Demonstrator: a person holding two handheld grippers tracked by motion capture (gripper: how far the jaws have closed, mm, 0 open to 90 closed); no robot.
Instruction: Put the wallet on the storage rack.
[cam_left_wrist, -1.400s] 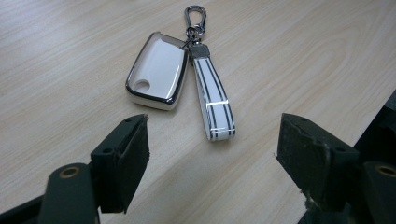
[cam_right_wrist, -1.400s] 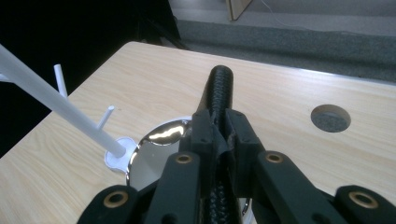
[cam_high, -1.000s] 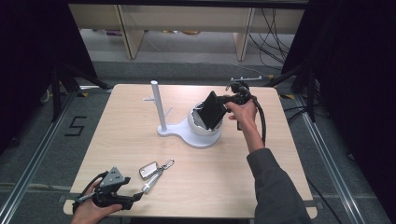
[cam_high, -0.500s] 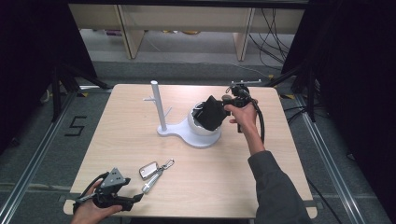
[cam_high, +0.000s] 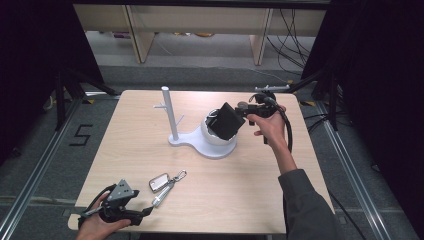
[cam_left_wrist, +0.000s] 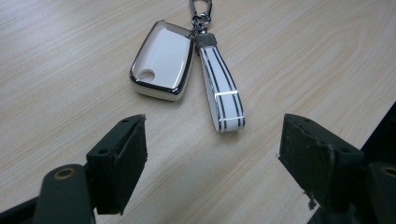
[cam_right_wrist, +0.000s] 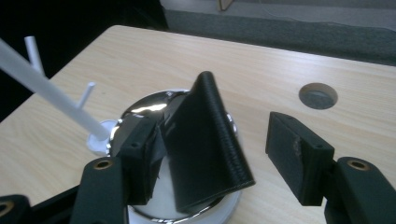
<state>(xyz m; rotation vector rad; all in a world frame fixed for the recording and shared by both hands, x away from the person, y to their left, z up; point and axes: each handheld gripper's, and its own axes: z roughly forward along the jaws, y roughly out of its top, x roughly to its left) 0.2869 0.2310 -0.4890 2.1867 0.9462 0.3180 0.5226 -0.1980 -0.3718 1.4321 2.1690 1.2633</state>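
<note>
— What's changed since a second ago?

— My right gripper (cam_high: 239, 114) has carried the black wallet (cam_high: 226, 120) lower, into the shiny bowl (cam_high: 212, 137) of the white stand (cam_high: 170, 116). Its jaws now stand apart, so I'd judge the wallet released, leaning in the bowl.

— And your left?

— Left gripper (cam_left_wrist: 212, 156) is spread wide at the near edge. The key fob (cam_left_wrist: 163, 59) and its strap (cam_left_wrist: 220, 91) lie straight ahead, strap pointing back between the jaws. That hand's nearer.
</note>
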